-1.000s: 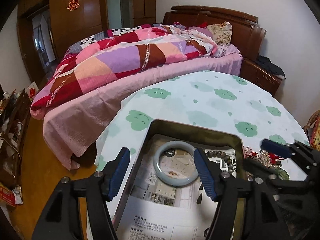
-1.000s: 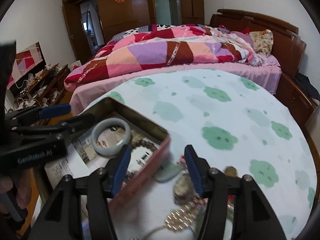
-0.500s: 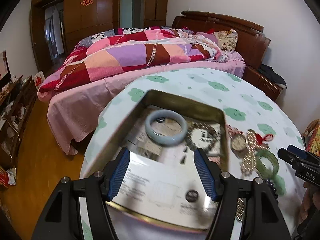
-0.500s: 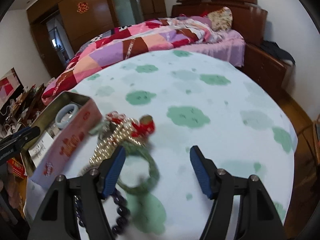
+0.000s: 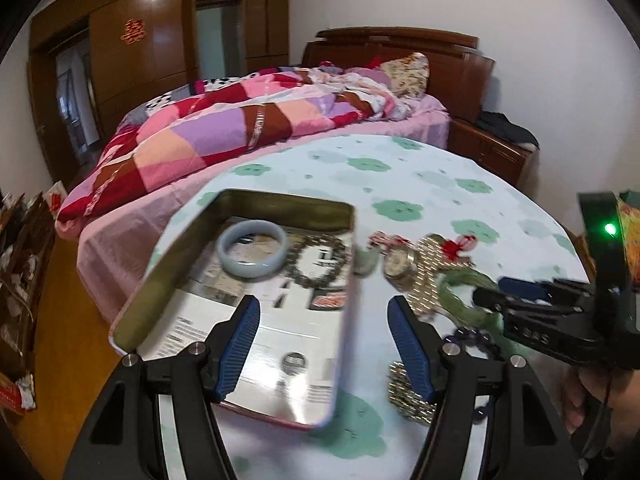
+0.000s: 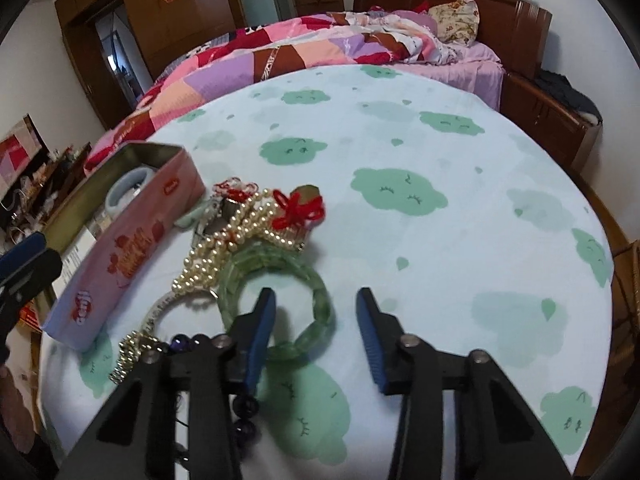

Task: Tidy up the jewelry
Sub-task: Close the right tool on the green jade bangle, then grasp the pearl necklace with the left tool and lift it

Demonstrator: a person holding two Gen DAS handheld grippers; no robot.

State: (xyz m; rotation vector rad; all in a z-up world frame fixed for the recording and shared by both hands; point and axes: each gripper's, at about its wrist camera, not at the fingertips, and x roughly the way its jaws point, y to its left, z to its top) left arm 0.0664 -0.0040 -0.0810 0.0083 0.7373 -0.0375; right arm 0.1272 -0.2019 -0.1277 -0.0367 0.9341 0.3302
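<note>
An open pink tin point(image 5: 140, 300) point(image 6: 132, 236) sits at the table's left and holds a pale jade bangle point(image 5: 253, 249) point(image 6: 130, 188) and a dark bead bracelet point(image 5: 318, 256). Beside it lies a heap of jewelry: a pearl strand point(image 6: 224, 248) point(image 5: 426, 276), a red knot charm point(image 6: 298, 208), a watch point(image 5: 396, 266) and a green bangle point(image 6: 320, 304) point(image 5: 456, 300). My left gripper point(image 5: 324, 344) is open and empty above the tin's near right wall. My right gripper point(image 6: 316, 336) is open, its fingers straddling the green bangle's near right rim.
The round table point(image 6: 440, 140) has a pale cloth with green cloud prints. A gold chain point(image 6: 128, 356) and dark purple beads point(image 6: 244, 404) lie at the near edge of the heap. A bed point(image 5: 240, 128) with a patchwork quilt stands behind the table.
My left gripper pulled back and to the right, from over the tin's inside to its right wall. My right gripper swung right, off the tin's edge, and came down at the green bangle.
</note>
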